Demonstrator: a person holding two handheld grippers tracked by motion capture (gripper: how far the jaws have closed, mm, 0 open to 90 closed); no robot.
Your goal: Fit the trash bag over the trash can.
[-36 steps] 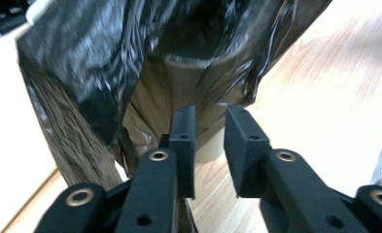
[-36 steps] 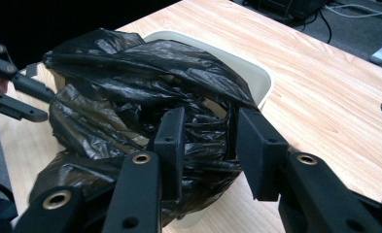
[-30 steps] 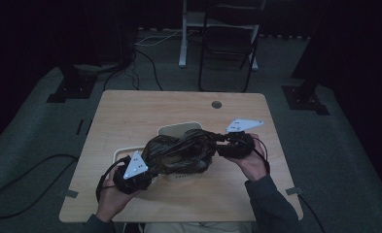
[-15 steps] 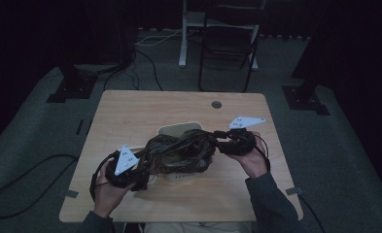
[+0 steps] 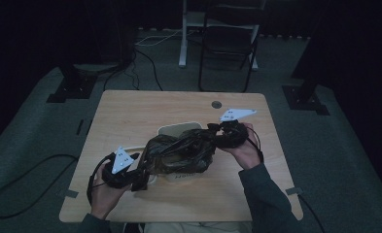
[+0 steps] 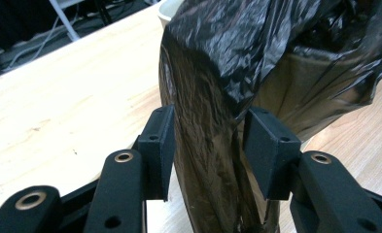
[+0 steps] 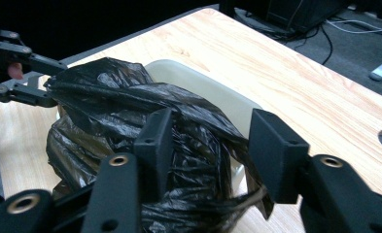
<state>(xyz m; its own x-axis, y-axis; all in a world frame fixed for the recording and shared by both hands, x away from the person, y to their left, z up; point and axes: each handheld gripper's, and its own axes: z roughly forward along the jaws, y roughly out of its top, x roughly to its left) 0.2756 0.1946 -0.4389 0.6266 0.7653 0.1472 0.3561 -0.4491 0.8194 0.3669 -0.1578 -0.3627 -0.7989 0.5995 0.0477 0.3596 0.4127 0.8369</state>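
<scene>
Bag (image 5: 179, 153) — black plastic, crumpled, thin and glossy; lies draped over a cream bin (image 5: 179, 130) near the middle of a wooden table (image 5: 125, 111), stretched from lower left to upper right between two hand-held grippers.

Bin: rim shows behind and beside the bag in the right gripper view (image 7: 203, 85); most of it is covered.

Left gripper (image 5: 141, 175): at the bag's lower-left end, near the table's front edge. In the left gripper view a fold of bag (image 6: 203, 160) stands between the jaws; the jaws have just been opening, and the film touches the left pad, while a slim gap shows at the right pad. Released, bag still between.

Right gripper (image 5: 213, 131): at the bag's upper-right end. Its jaws have also just been opening; in the right gripper view they stand apart over a bunched ridge of bag (image 7: 188, 145) — whether the pads press on it cannot be told.

Background: chair (image 5: 227, 48), floor cables (image 5: 145, 53).
</scene>
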